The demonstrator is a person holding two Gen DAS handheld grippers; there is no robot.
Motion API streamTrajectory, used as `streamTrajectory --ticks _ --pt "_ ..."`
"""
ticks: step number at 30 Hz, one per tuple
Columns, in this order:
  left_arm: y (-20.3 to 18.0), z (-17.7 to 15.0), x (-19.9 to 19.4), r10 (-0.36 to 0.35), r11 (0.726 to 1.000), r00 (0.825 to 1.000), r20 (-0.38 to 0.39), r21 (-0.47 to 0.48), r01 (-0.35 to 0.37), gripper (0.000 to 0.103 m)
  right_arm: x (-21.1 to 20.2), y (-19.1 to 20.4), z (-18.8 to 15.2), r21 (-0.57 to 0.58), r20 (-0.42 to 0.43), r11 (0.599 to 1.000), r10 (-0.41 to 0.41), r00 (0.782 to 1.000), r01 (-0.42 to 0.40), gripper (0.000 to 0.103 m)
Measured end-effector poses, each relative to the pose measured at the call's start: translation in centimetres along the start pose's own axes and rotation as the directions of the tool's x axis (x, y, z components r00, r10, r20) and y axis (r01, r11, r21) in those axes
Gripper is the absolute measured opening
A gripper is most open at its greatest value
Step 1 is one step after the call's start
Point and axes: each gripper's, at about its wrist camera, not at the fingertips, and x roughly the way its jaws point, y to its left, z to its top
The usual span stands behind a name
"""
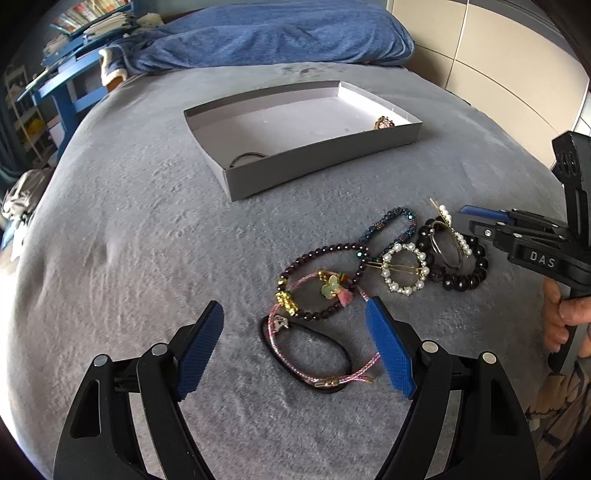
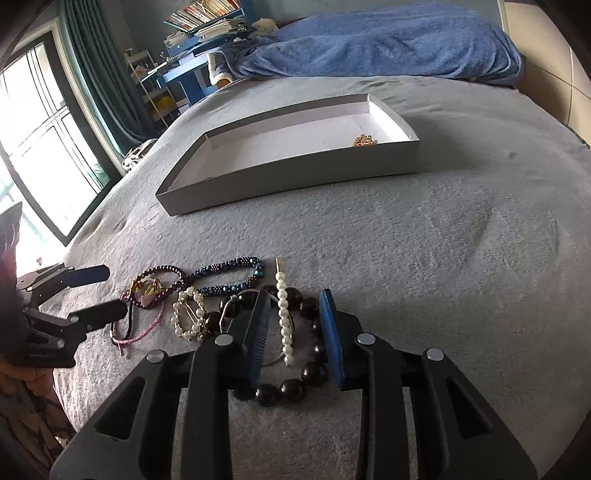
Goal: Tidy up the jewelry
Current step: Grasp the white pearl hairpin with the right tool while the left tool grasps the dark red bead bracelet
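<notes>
A pile of jewelry lies on the grey blanket: a pink cord bracelet (image 1: 295, 347) over a black hair tie (image 1: 343, 354), a dark beaded bracelet with gold charms (image 1: 314, 280), a pearl ring clip (image 1: 404, 273), a blue beaded bracelet (image 1: 391, 225), a black bead bracelet (image 2: 291, 387) and a pearl hair pin (image 2: 283, 317). My left gripper (image 1: 295, 343) is open over the pink cord bracelet. My right gripper (image 2: 295, 328) is open, its fingers either side of the pearl pin. The grey box (image 1: 317, 166) holds a gold piece (image 1: 384, 123) and a dark ring (image 1: 245, 159).
A blue blanket (image 1: 273, 33) lies at the bed's far end. A blue desk with books (image 2: 192, 70) and a window (image 2: 40, 140) stand to the left. A tiled wall (image 1: 498, 55) is on the right.
</notes>
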Motion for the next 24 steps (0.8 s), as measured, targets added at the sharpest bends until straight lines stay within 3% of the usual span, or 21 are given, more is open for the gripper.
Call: streamTrajectory --ticks 7,9,11,13,24 --pt "-0.6 0.1 0.3 0.006 1.000 1.000 0.000 0.028 -0.006 0.079 1.2 0.2 1.0 0.010 0.005 1.000 0.021 1.000 -0.021 0.027" --pt "-0.8 0.1 0.5 0.009 0.999 1.000 -0.001 0.039 -0.008 0.079 1.6 0.2 1.1 0.012 -0.001 1.000 0.028 1.000 -0.028 0.023" --pt "-1.1 0.3 0.9 0.009 0.999 1.000 -0.002 0.045 -0.009 0.079 1.8 0.2 1.2 0.012 -0.003 0.999 0.035 0.999 -0.035 0.011" --pt "-1.3 0.5 1.2 0.010 0.999 1.000 -0.002 0.053 -0.010 0.079 1.8 0.2 1.2 0.009 -0.002 0.999 0.034 0.999 -0.033 0.006" --pt "-1.9 2.3 2.9 0.014 0.997 1.000 0.002 0.076 -0.014 0.079 -0.1 -0.1 1.8 0.024 0.064 0.998 0.051 0.997 -0.053 0.006"
